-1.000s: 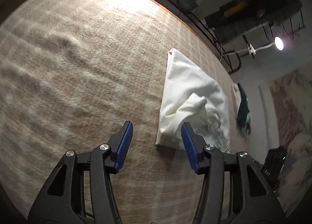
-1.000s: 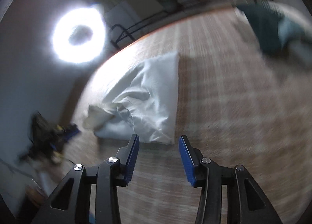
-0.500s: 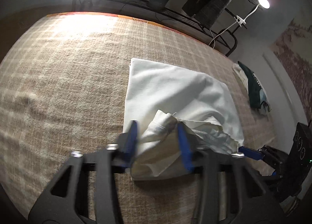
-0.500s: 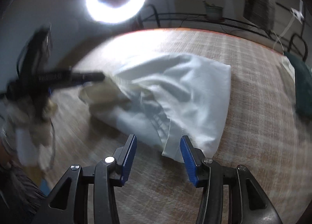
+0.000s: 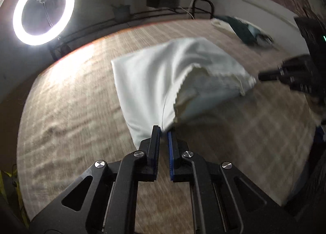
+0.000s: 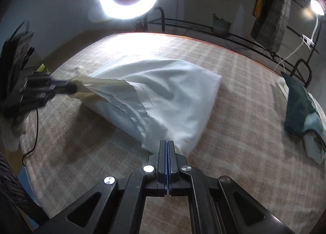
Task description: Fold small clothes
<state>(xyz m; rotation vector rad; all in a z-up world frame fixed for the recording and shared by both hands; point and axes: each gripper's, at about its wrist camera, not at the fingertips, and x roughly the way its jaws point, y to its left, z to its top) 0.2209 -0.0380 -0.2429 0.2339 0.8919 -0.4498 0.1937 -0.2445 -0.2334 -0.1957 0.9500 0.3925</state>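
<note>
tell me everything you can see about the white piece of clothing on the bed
The white, soft cotton-looking garment lies partly folded on the beige checked bed cover. Its far end rests flat; the near end is lifted and stretched between two corners, one pinched by the left gripper, the other by the right gripper. A hemmed opening gapes, showing a creamy inner side.

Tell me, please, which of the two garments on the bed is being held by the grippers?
The white garment in the middle: the left gripper and right gripper each pinch a corner. The dark green garment lies untouched at the bed's edge.
</note>
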